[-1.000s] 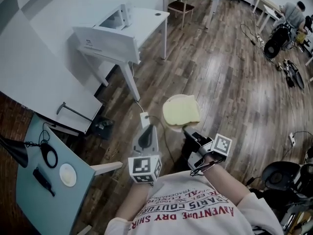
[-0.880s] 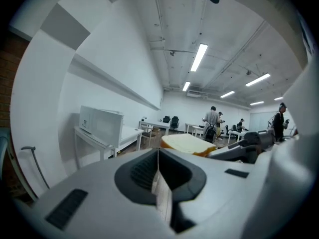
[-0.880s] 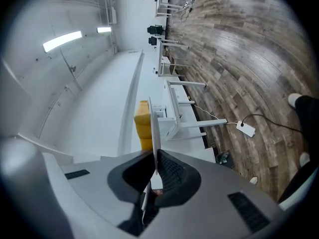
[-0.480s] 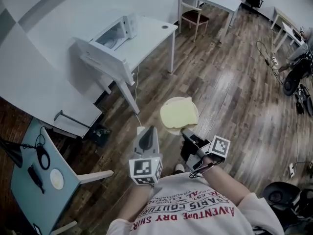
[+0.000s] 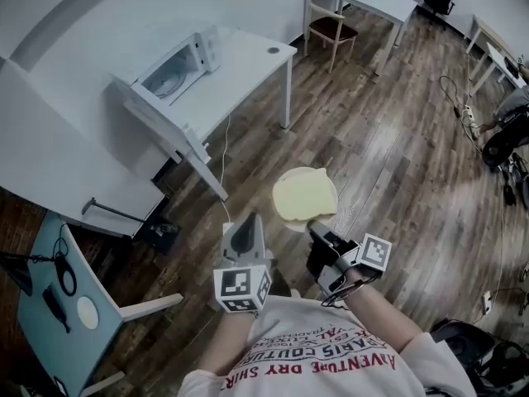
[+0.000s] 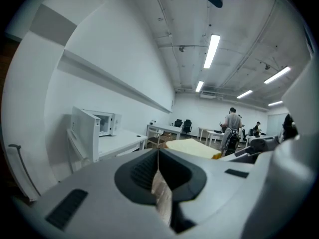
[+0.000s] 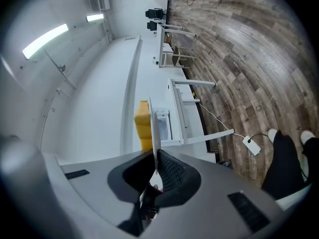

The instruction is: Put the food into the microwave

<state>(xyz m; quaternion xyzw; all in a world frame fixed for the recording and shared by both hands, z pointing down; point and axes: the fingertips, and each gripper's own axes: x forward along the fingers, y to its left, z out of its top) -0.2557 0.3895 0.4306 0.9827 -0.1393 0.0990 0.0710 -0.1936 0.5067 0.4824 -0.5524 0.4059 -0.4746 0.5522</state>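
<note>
Right gripper [image 5: 316, 224] clamps the rim of a level plate [image 5: 283, 216] bearing yellow food [image 5: 306, 193], extending toward 11 o'clock; left gripper [image 5: 245, 222] closed, empty; shirt [image 5: 331, 362] print partly reads "DRY"

the open microwave [image 5: 177, 67] stands on a white table [image 5: 252, 58].

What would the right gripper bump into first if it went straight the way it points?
Nothing close by. The right gripper, shut on the plate, points toward the open microwave on the table, so it would probably meet that first, though depth is hard to judge.
</note>
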